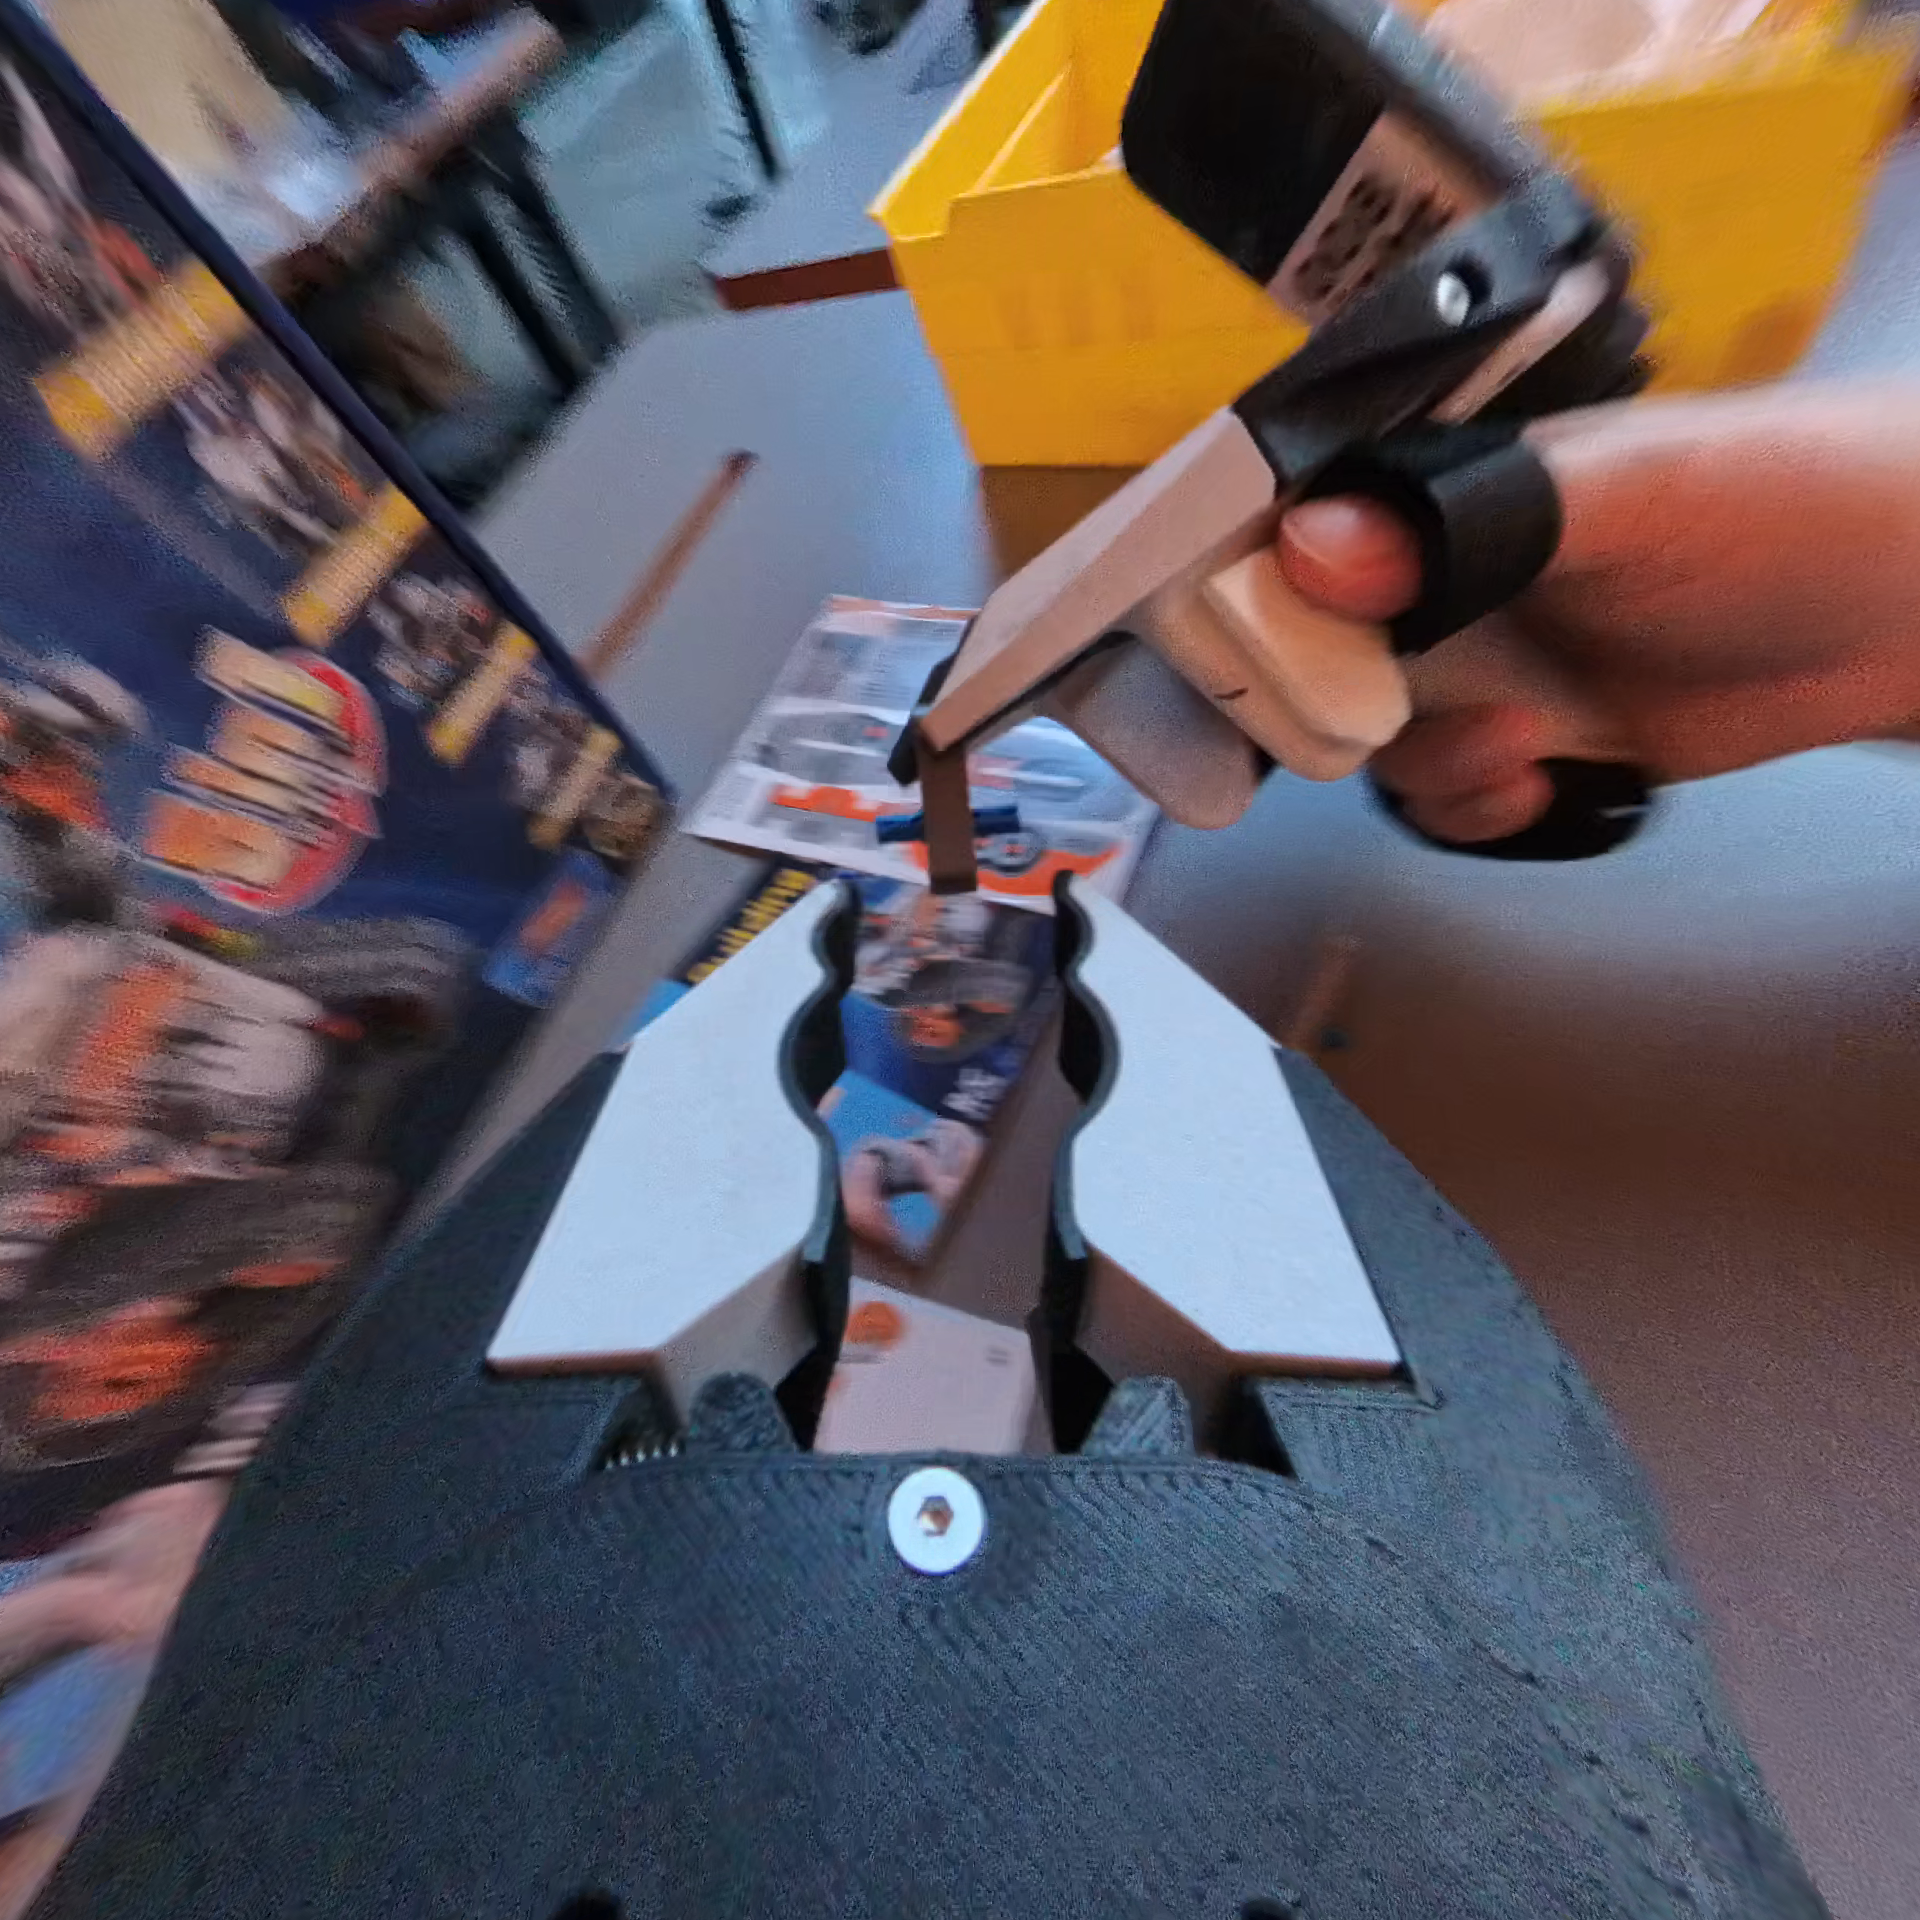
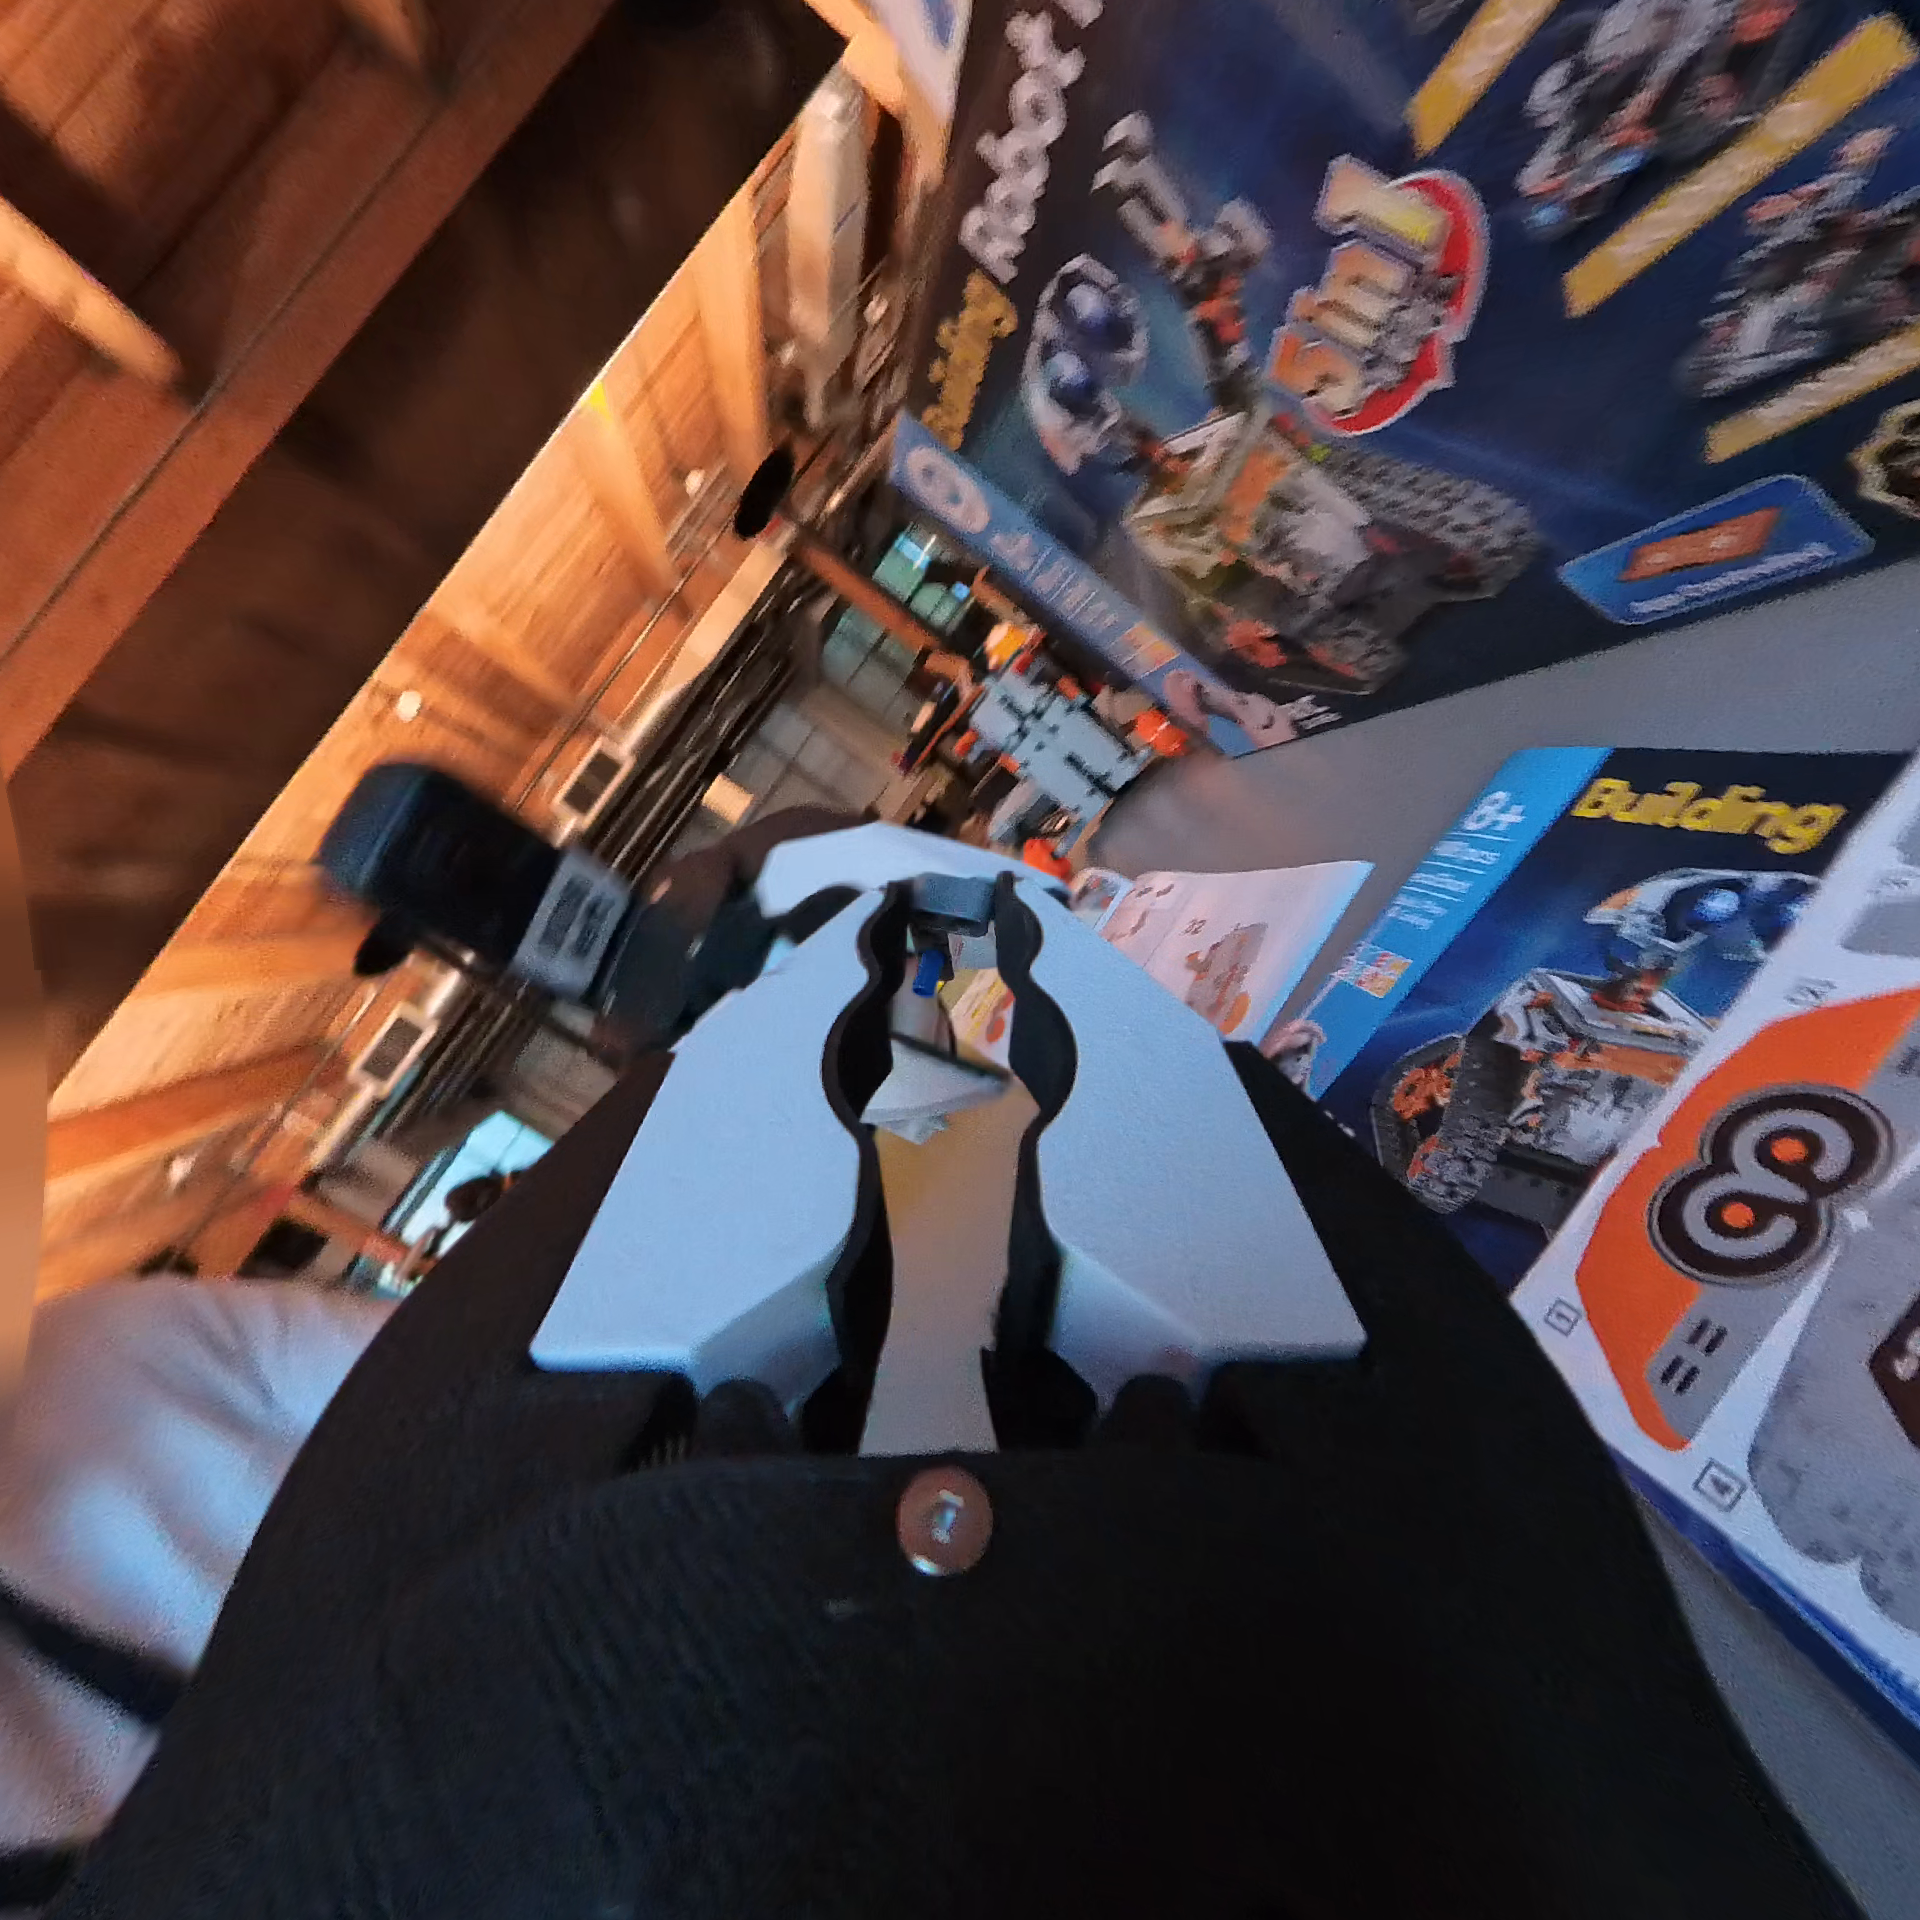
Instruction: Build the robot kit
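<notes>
My left gripper (image 1: 954,904) is open and empty, low over a blue booklet (image 1: 940,1039) on the grey table (image 1: 831,436). My right gripper (image 1: 951,868), held by a hand (image 1: 1662,603), points down just beyond the left fingertips. In the right wrist view my right gripper (image 2: 943,891) is shut on a small grey building piece (image 2: 951,896) with a blue pin (image 2: 925,966); the pin also shows in the left wrist view (image 1: 906,828). The left gripper's black body (image 2: 478,873) sits right behind the piece.
A large dark-blue toy box (image 1: 260,831) stands at the left, also in the right wrist view (image 2: 1455,312). A yellow bin (image 1: 1091,312) stands behind. A white and orange sheet (image 1: 883,727), an open instruction booklet (image 2: 1226,935) and a blue booklet (image 2: 1558,987) lie on the table. The tips of both grippers are at nearly the same place.
</notes>
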